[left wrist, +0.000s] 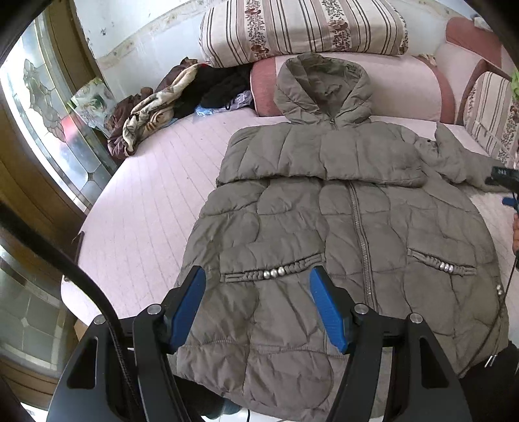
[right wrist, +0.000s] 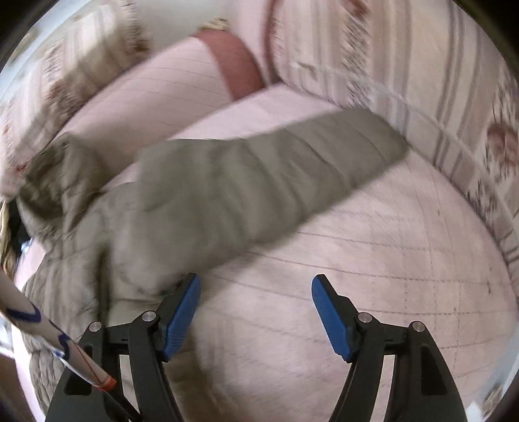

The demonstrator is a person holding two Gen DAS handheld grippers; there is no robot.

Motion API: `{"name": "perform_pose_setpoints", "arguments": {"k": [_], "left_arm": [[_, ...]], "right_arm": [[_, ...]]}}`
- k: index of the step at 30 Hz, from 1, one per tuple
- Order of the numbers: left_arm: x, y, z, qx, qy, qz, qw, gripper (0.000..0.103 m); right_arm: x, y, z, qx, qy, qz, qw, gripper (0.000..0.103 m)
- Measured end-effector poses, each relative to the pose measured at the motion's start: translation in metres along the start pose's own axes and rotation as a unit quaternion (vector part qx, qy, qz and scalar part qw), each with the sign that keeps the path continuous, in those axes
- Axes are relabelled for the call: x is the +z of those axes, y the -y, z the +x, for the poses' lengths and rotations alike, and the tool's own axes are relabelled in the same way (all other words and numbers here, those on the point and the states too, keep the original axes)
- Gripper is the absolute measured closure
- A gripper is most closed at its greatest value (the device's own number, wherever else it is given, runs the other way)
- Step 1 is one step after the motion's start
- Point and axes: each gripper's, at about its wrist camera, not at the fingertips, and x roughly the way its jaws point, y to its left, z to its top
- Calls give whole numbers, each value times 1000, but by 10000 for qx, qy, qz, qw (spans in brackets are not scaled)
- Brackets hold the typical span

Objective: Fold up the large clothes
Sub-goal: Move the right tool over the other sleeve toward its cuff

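— How do the two tools stand?

— The left hand-held gripper (left wrist: 258, 289) is released, its blue pads (left wrist: 189, 305) set wide apart above the lower front of the hooded puffer jacket (left wrist: 340, 233), gripping nothing. The right hand-held gripper (right wrist: 256, 300) is released as well: nothing lies between its jaws but bare pink bedsheet (right wrist: 389, 259). Its left pad (right wrist: 181, 311) sits just beside the jacket's edge; through the blur I cannot tell whether it touches.

— And the jacket itself?

— It lies face up on the bed (left wrist: 146, 201), zipped, grey-brown and quilted, its hood (left wrist: 321, 87) resting up against a pink bolster (left wrist: 405, 87). One sleeve (left wrist: 311, 155) is folded across the chest in a band just below the hood. The other sleeve (right wrist: 275, 175) stretches out sideways over the sheet, away from the body. Both pocket openings carry braided trim with silver beads (left wrist: 275, 272).

— Anything else nearby?

— A heap of crumpled clothes (left wrist: 168, 97) lies well apart, and a striped floral quilt (left wrist: 301, 29) is stacked behind the bolster.
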Motion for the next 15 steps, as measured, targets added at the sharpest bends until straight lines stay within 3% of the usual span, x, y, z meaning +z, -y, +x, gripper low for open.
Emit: {"name": "perform_pose_setpoints", "arguments": {"k": [8,12,15], "left_arm": [[10,11,23,-56,-383,-39,9992,37],[14,11,36,-551,-773,-225,9952,37],[17,9,47,-1124,-1143,-533,9856,37]], "right_arm": [[25,43,39,136,-188,747,9969,28],[41,51,53,254,-155,898,9955,28],[54,53,62,314,-97,937,9951,28]]}}
